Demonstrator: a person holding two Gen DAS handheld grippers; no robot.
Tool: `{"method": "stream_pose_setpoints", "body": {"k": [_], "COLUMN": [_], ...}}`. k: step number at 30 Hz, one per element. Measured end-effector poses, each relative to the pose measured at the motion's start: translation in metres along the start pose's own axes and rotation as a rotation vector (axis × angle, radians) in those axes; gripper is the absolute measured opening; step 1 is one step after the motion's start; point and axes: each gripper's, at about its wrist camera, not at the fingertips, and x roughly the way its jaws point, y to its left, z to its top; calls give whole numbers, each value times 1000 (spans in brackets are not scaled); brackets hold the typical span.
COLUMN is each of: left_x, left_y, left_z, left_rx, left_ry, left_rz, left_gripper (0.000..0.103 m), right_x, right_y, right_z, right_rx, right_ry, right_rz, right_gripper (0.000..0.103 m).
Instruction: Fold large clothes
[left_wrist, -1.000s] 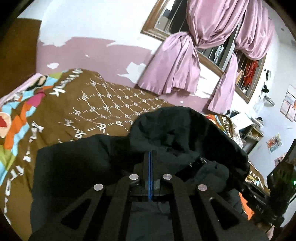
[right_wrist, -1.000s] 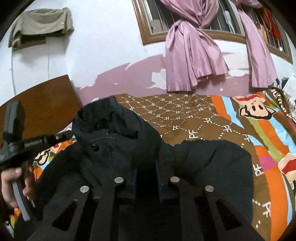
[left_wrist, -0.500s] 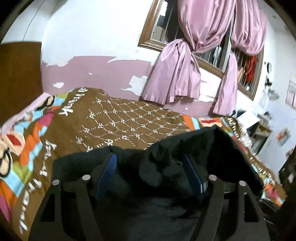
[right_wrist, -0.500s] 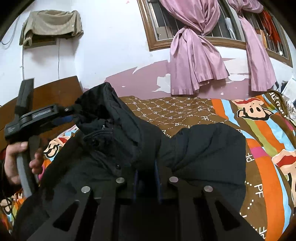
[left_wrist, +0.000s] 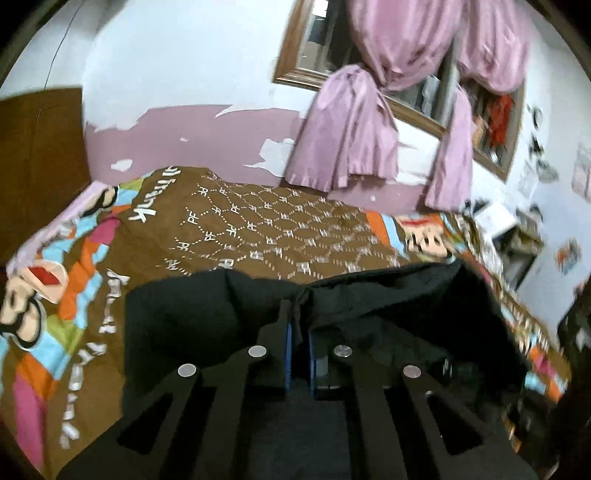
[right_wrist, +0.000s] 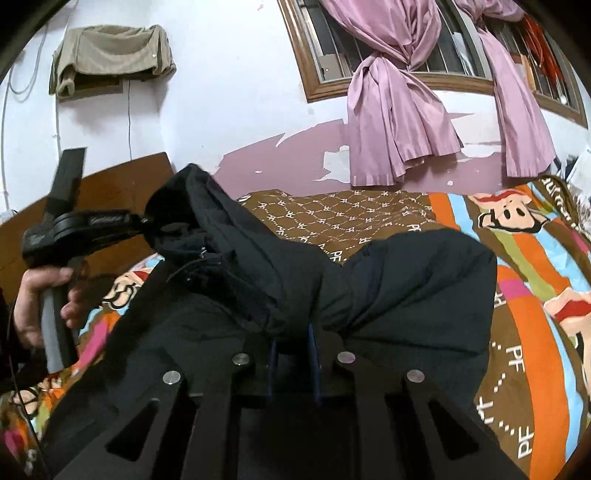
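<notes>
Jacket (right_wrist: 406, 280) up off the bed (right_wrist: 524, 280), pinched at both ends!
Left gripper (left_wrist: 297, 328) nearly closed on its edge; right gripper (right_wrist: 291, 343) clamps bunched cloth.

Wall (right_wrist: 229, 74) white above, mauve band (left_wrist: 207, 136) below, paint peeled in patches. Wood-framed window (right_wrist: 436, 55) far right, bars visible, pink curtains (right_wrist: 391, 122) knotted mid-length. Beige cloth (right_wrist: 110, 55) draped high on wall, far left; thin cable runs down below it. Brown headboard (left_wrist: 40, 147) at left. Bed spread (left_wrist: 280, 229) brown with white lattice print, cartoon border in orange, blue, pink. Cluttered shelves (left_wrist: 517, 236) far right, blurred. Light dim, indoor.
</notes>
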Motion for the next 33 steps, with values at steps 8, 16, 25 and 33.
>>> {"method": "stream_pose_setpoints", "body": {"k": [8, 16, 25, 33], "left_x": [-46, -16, -14, -29], "left_y": [-23, -15, -1, -4], "left_z": [-82, -151, -161, -162], "left_rx": [132, 77, 71, 121], "left_ry": [179, 186, 170, 155], "left_rz": [54, 21, -42, -59], "left_gripper": [4, 4, 3, 3], "right_x": [-19, -11, -41, -69], "right_y": [-2, -7, -10, 30], "right_z": [-22, -55, -68, -22], "right_rx": [17, 7, 74, -127], "right_ry": [52, 133, 90, 17], "right_rz": [39, 16, -10, -52], "right_gripper": [13, 13, 15, 15]}}
